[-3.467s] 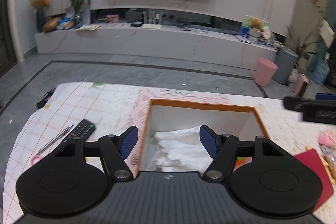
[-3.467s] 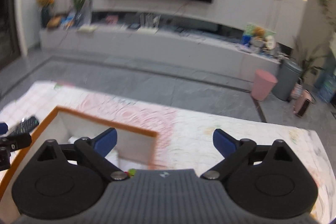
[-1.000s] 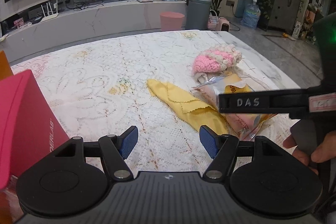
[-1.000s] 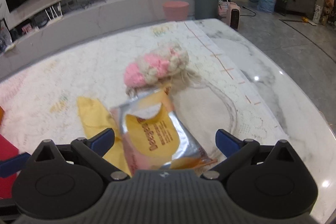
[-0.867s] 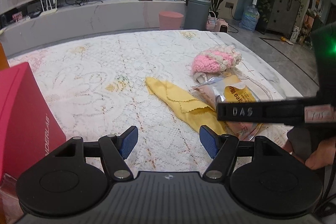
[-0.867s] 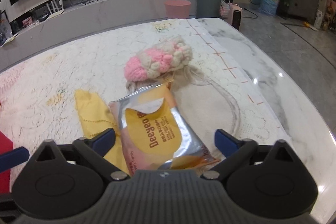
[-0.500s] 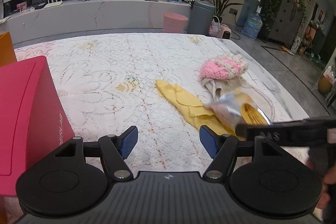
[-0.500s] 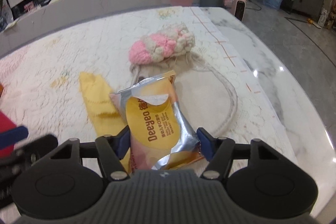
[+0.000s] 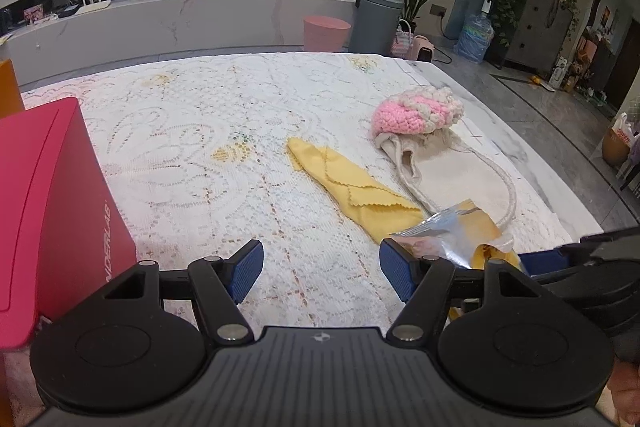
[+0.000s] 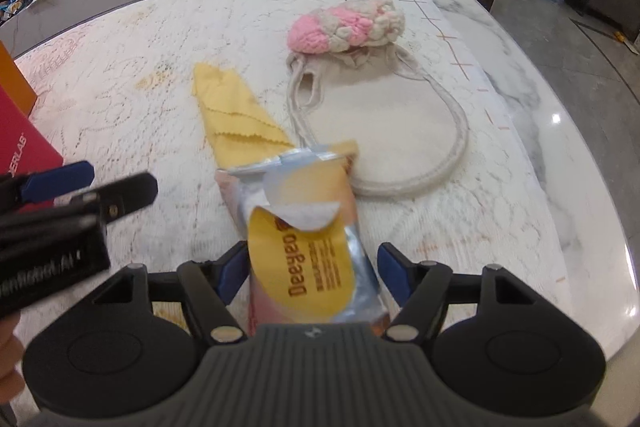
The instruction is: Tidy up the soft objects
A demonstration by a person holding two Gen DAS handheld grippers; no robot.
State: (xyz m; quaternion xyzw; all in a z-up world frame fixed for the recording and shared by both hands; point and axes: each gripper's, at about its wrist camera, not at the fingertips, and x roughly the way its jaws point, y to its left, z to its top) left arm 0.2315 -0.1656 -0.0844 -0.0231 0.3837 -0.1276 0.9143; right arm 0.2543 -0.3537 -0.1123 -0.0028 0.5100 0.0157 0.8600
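Note:
A silver and yellow wipes packet (image 10: pixel 304 239) stands tilted between the pads of my right gripper (image 10: pixel 312 267). Both pads touch its sides, and the jaws are opening slightly. The packet (image 9: pixel 456 227) also shows in the left wrist view, low on the right, beside my right gripper (image 9: pixel 580 255). On the lace tablecloth behind it lie a folded yellow cloth (image 10: pixel 236 123) and a cream drawstring bag (image 10: pixel 380 123) topped by a pink and white knitted piece (image 10: pixel 344 23). My left gripper (image 9: pixel 322 269) is open over bare tablecloth, left of the yellow cloth (image 9: pixel 352 187).
A red box (image 9: pixel 48 203) stands at the left, with an orange box edge (image 9: pixel 8 87) behind it. The marble table edge (image 10: pixel 580 147) runs along the right. A person's fingers (image 10: pixel 8 359) show at the far left. Beyond the table are a pink bin (image 9: pixel 326 33) and a grey bin (image 9: pixel 376 21).
My right gripper's jaws came in from wide open onto the packet's sides, and the packet now stands up off the yellow cloth. The left gripper has stayed open and hardly moved.

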